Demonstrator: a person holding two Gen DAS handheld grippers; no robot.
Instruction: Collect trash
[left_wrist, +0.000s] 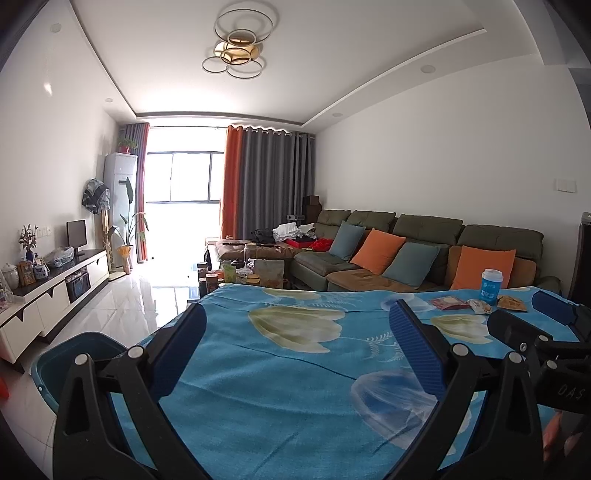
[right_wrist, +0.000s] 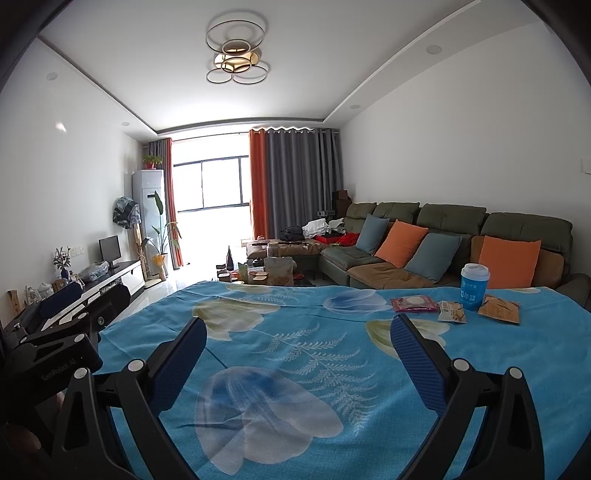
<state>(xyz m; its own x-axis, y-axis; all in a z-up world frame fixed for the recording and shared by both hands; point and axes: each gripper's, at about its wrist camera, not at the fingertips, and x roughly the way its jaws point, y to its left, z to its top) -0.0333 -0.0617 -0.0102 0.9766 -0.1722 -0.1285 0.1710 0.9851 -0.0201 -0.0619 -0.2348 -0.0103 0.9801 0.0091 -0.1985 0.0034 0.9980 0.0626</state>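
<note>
Hovering over the tabletop (right_wrist: 295, 369), both grippers — left (left_wrist: 297, 341), right (right_wrist: 297, 345) — spread fingers wide, empty; cup (right_wrist: 474, 286) and wrappers (right_wrist: 450, 311) lie beyond.

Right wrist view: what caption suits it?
Open right gripper above floral tablecloth, facing blue cup and three wrappers.

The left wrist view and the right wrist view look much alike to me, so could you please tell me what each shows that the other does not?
Only the left wrist view shows the blue bin on the floor beside the table's left edge.

Only the right wrist view shows the three wrappers clearly apart: the red wrapper, the white wrapper and the orange wrapper.

Both show the blue floral tablecloth, the blue cup, the green sofa, and both grippers open: left gripper, right gripper.
</note>
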